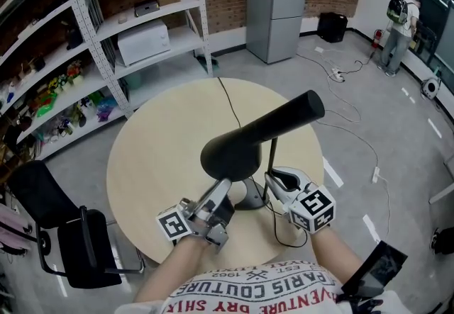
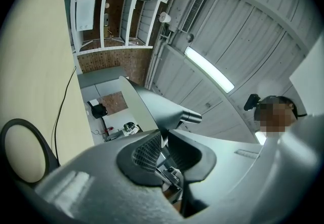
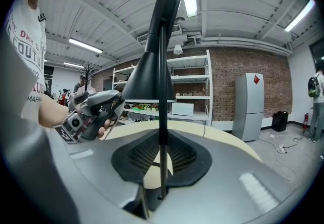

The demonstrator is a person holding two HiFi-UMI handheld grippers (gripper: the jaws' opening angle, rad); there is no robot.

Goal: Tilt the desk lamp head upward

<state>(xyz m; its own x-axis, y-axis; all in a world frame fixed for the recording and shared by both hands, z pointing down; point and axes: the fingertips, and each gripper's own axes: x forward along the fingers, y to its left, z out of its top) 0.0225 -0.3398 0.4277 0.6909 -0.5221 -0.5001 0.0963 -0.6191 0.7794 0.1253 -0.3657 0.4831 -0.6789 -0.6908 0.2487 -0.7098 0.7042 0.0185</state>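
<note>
In the head view the desk lamp head (image 1: pixel 255 139) is seen above the round tabletop (image 1: pixel 156 142). Its long axis slants up and away to the right, with the wide mouth low and near. Only the right gripper view shows the thin stem (image 3: pixel 162 117) clamped in the right tongs (image 3: pixel 162 160). The left tongs (image 2: pixel 164 154) are closed narrowly on the head's rim.

Grey left gripper (image 1: pixel 218 195), white lettered T-shirt (image 1: pixel 248 290)
</note>
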